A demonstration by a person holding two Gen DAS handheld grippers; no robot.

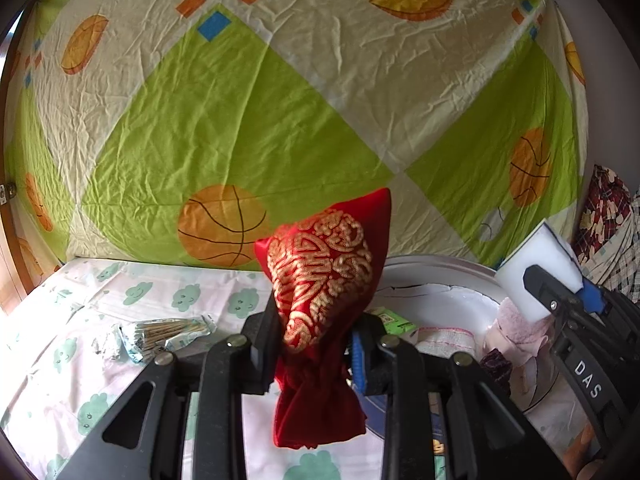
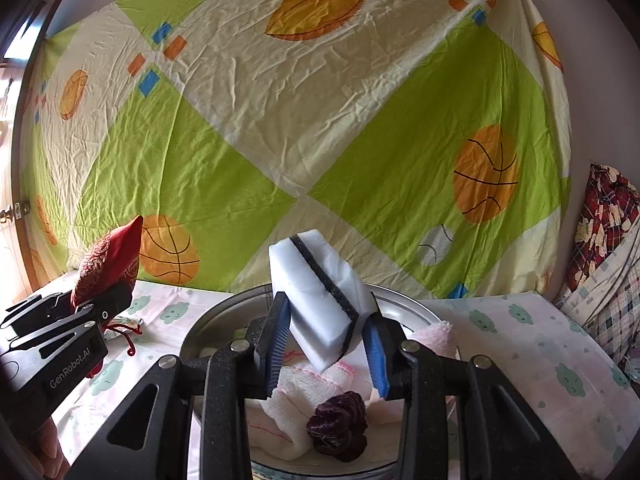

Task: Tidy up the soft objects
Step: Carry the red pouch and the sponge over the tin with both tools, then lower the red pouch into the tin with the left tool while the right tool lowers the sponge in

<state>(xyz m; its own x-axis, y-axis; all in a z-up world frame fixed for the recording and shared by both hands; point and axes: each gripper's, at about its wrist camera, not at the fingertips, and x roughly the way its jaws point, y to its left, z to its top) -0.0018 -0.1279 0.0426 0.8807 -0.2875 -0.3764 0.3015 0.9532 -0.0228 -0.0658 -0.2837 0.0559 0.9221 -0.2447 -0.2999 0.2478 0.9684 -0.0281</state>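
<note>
Left gripper [image 1: 316, 344]: fingers pinching a red pouch [image 1: 324, 280] with gold pattern at its waist, the pouch standing upright above the jaws toward 12 o'clock, its gathered end hanging below toward 6 o'clock, clear of the bed. Right gripper [image 2: 326, 344]: blue-padded fingers [image 2: 280, 340] clamped on a white sponge [image 2: 320, 292] with a dark stripe, tilted so its top leans toward 11 o'clock, held above the basin. Basin [image 2: 404, 300]: round, metal-rimmed, directly beneath the right gripper; contents include a white cloth with pink stitching [image 2: 316, 380], a dark purple scrunchie [image 2: 340, 424] at 6 o'clock, and a pink towel [image 2: 436, 332] draped at the rim at 3 o'clock. In the left wrist view the basin lies at 3 o'clock of the pouch, with the right gripper and sponge above it. Bed sheet [image 1: 80, 308]: white with green cloud print, bearing a packet of cotton swabs [image 1: 168, 332] at 9 o'clock of the left gripper. Backdrop: hanging sheet [image 1: 240, 120] in green and cream with orange basketballs, filling the far wall. Far right, 3 o'clock: a heap of plaid bedding [image 2: 604, 240].
</note>
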